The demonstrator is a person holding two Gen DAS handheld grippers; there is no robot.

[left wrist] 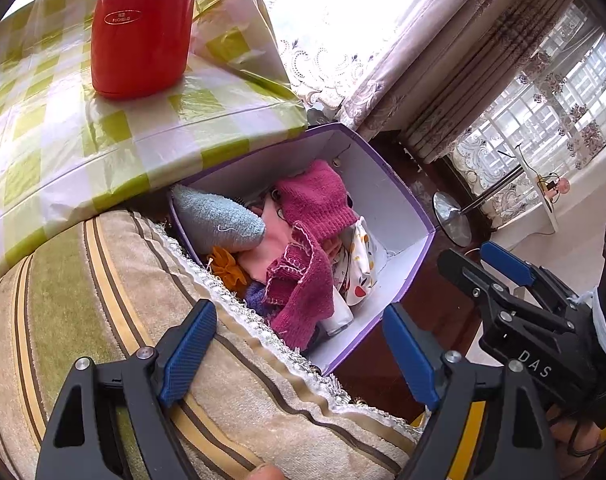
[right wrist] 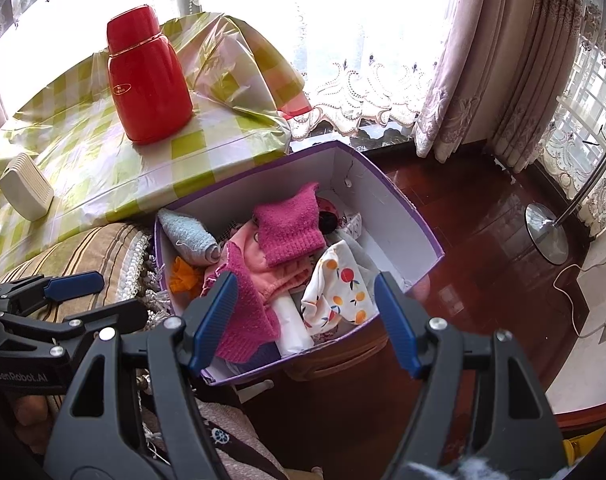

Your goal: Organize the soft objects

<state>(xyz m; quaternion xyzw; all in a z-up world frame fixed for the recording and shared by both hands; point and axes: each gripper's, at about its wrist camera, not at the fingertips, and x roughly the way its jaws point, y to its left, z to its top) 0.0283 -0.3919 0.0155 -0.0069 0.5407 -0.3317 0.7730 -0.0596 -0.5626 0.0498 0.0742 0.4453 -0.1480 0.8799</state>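
A purple box with white inner walls holds soft things: a magenta knit piece, a light blue sock roll, an orange piece, pink cloth and a fruit-print cloth. My left gripper is open and empty above the striped cushion, short of the box. My right gripper is open and empty over the box's near edge. It also shows at the right of the left wrist view.
A red thermos stands on the green checked table beside the box. A white device lies on the table. A lamp base stands on the dark wooden floor. Curtains hang behind.
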